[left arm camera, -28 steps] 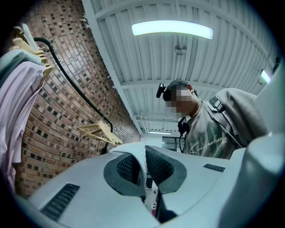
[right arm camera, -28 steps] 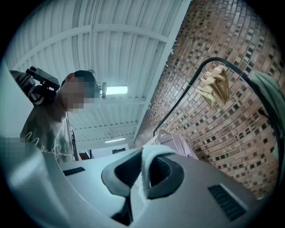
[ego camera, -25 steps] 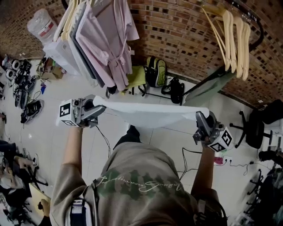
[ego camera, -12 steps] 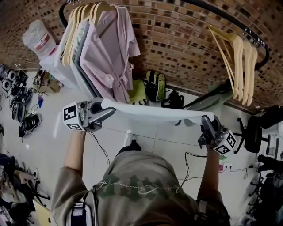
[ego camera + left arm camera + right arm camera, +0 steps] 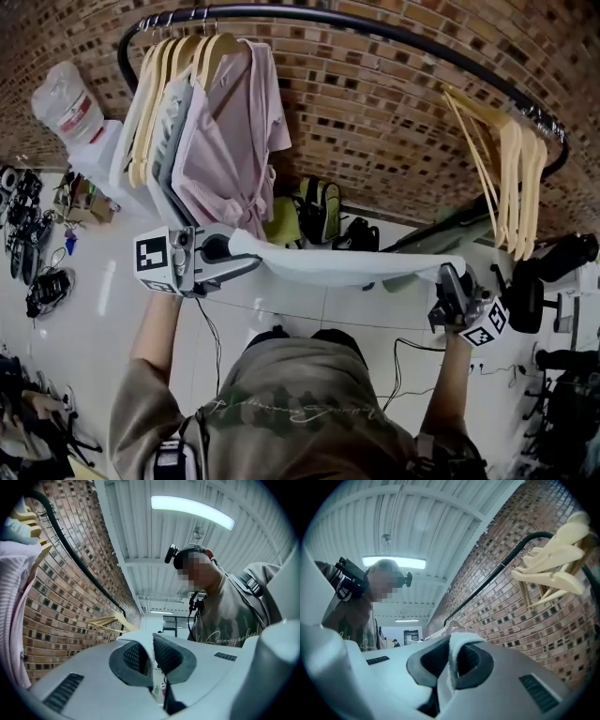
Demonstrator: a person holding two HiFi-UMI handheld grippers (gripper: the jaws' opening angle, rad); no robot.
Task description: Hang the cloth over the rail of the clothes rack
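Left gripper (image 5: 240, 253) and right gripper (image 5: 451, 282) clamped the cloth (image 5: 347, 263) taut at mid-frame, below the rail (image 5: 375, 22) it apparently had to clear next.

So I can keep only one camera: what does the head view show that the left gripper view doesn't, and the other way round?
Head view only: the whole cloth stretched between the left gripper and right gripper, not yet over the rail, and bags on the floor. Left gripper view only: its jaws shut on the cloth's edge, and a ceiling light. Both: rail, brick wall, empty hangers.
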